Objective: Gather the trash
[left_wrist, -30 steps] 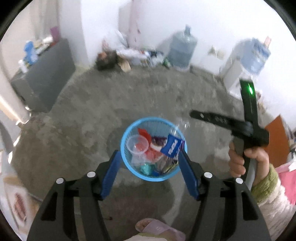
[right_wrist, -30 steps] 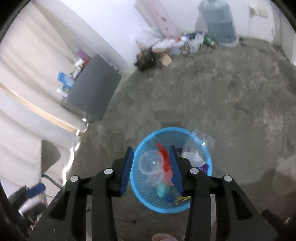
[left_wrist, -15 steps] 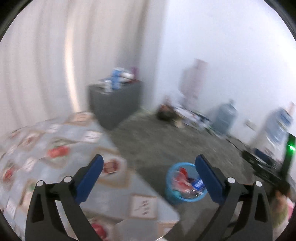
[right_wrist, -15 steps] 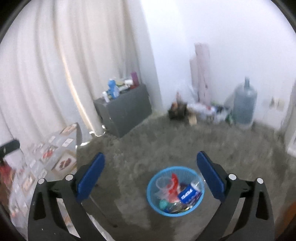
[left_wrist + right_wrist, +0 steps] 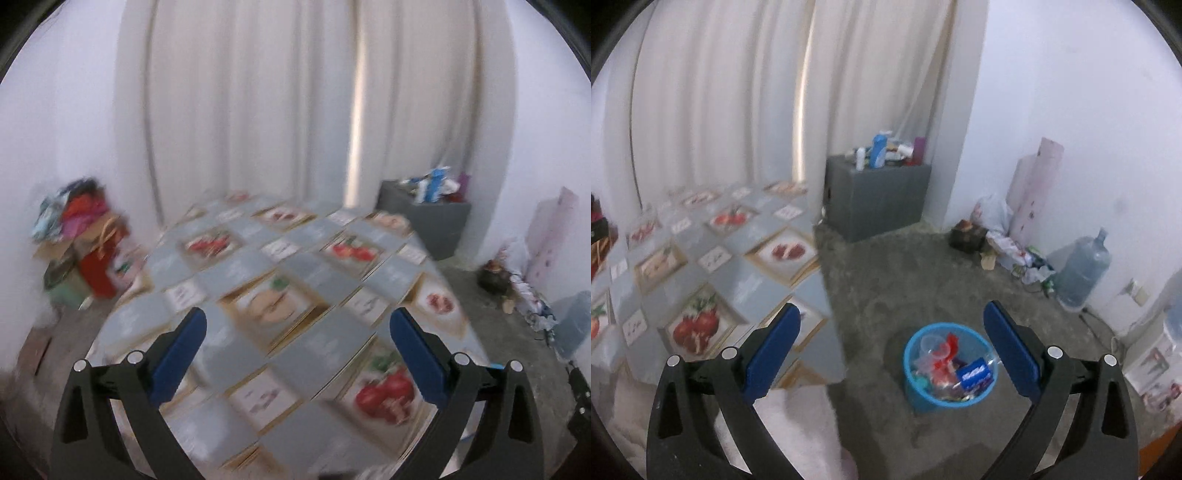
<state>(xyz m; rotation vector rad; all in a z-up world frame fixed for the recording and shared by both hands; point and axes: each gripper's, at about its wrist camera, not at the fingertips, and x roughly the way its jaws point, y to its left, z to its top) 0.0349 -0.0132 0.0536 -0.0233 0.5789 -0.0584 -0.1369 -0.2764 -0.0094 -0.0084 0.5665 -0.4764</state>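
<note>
A blue plastic basket (image 5: 948, 369) full of wrappers and a clear cup stands on the grey floor, seen in the right wrist view. My right gripper (image 5: 892, 343) hangs above and in front of it, open wide, nothing between its blue pads. In the left wrist view my left gripper (image 5: 297, 341) is open too, held over a table covered with a fruit-patterned cloth (image 5: 280, 295). Nothing lies between its fingers. I see no loose trash on the cloth; that view is blurred.
White curtains back the table (image 5: 713, 266). A grey cabinet (image 5: 879, 199) with bottles on top stands by the wall. Bags and clutter (image 5: 1008, 247) and a large water jug (image 5: 1082, 269) line the far wall. Boxes and clothes (image 5: 81, 251) pile left of the table.
Both grippers opened wide and rose away from the basket. The left swung round to face the table; the right drew back, with the basket now smaller and the table at its left.
</note>
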